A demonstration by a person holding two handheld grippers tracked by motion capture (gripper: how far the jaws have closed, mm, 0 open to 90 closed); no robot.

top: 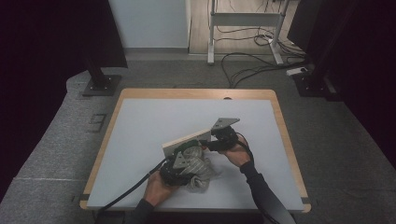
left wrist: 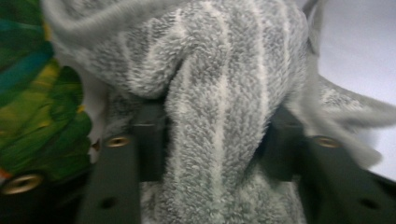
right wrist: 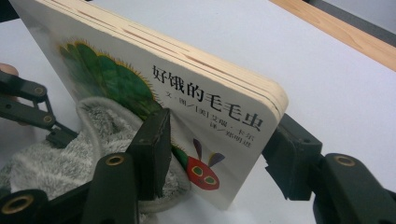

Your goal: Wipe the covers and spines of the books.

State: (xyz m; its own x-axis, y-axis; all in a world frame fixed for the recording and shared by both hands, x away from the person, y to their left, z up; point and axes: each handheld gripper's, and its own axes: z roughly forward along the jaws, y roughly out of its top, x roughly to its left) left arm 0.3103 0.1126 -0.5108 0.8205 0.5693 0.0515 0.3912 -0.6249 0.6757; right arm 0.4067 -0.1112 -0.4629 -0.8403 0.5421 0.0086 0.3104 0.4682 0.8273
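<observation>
Grippers, two, hand-held, both mine. Left gripper (left wrist: 215,144) is clenching a thick fold of the grey striped fleece cloth (left wrist: 224,93); both its pads are pressing into the pile, one on each side of the fold. Right gripper (right wrist: 219,154) is grasping the board book (right wrist: 187,93) by one corner, one jaw lying on the illustrated cover, the other behind the back board, and is holding the book tilted on edge.

Cloth: I am seeing it bunched in a loose heap (top: 198,170) on the worktop (top: 140,140), near the middle of the front edge, just in front of the book and touching its cover.

Book: thick board pages, pale edges, green caterpillar picture with red head and printed characters on the cover. It is standing slanted (top: 187,140) a little forward of the worktop's centre, its lower edge buried in the cloth.

Hands: my left hand (top: 156,186) is sitting by the front edge, my right hand (top: 238,154) right of the book.

Worktop: light grey surface, wooden border (top: 105,149). Carpet floor (top: 56,154) is surrounding it; cables (top: 247,65) are lying beyond the far edge.
</observation>
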